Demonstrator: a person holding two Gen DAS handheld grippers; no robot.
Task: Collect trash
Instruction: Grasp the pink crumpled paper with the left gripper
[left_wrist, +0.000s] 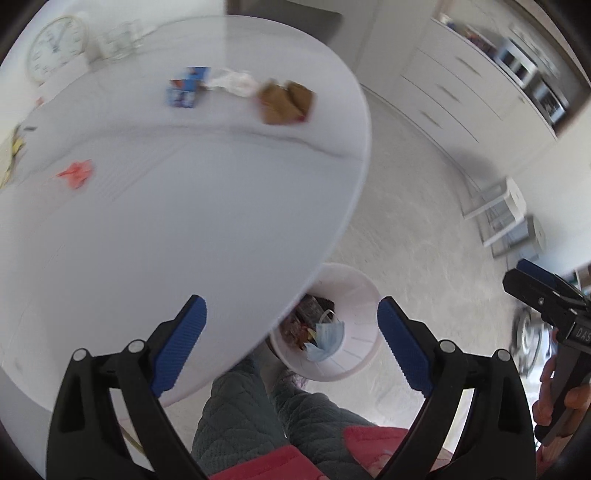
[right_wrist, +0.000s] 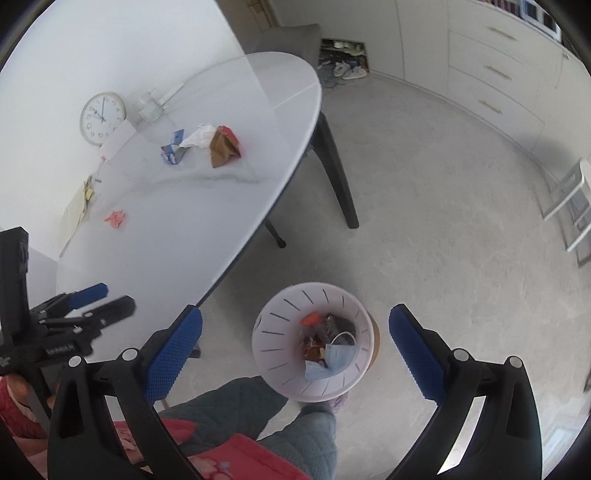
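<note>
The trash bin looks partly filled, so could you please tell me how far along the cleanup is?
Done: the bin holds a blue face mask and wrappers. In hand: nothing; left gripper and right gripper are open. Left on the table: brown bag, tissue, blue carton, orange scrap.

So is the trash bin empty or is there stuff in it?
Not empty. The bin stands upright on the floor with a blue face mask and wrappers inside.

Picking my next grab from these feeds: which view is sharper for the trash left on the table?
Left wrist: motion-blurred, brown bag and blue carton smeared. Right wrist: sharper, same bag, carton and bin crisp; fisheye bends the table edge in both.
</note>
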